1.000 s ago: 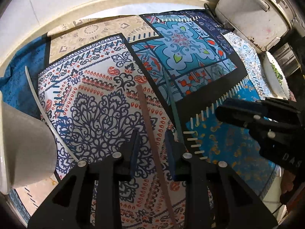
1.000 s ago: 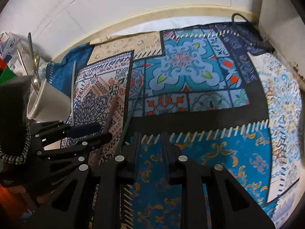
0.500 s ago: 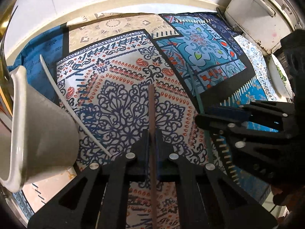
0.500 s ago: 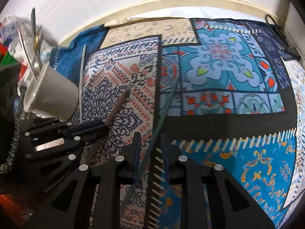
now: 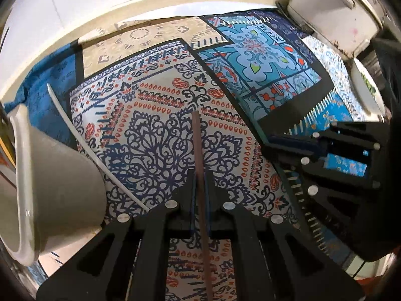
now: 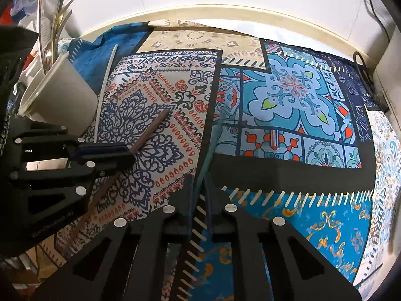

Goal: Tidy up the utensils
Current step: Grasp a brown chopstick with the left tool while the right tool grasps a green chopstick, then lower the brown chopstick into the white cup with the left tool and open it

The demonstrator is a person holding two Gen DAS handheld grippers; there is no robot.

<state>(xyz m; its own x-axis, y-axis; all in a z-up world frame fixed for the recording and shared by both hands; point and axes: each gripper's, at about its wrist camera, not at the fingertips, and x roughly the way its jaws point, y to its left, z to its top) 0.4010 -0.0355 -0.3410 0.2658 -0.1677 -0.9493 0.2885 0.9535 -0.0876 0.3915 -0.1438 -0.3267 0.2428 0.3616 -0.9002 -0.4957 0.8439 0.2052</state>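
Both grippers were found clenched, each on one chopstick. The left gripper (image 5: 199, 195) was clamped on the brown chopstick (image 5: 196, 145), and the right gripper (image 6: 199, 195) on the teal chopstick (image 6: 213, 140), just right of it. Both sticks lay along the patterned cloth (image 6: 288, 100) on the desk, evidently pinched for lifting toward the white cup (image 6: 60, 92). The cup was seen tilted at the cloth's left edge, already stocked with cutlery (image 6: 56, 25). A white chopstick (image 6: 106, 85) lay ungrasped against the cup, possibly crowding the approach. A white appliance (image 5: 333, 7) stood far right of the cup.
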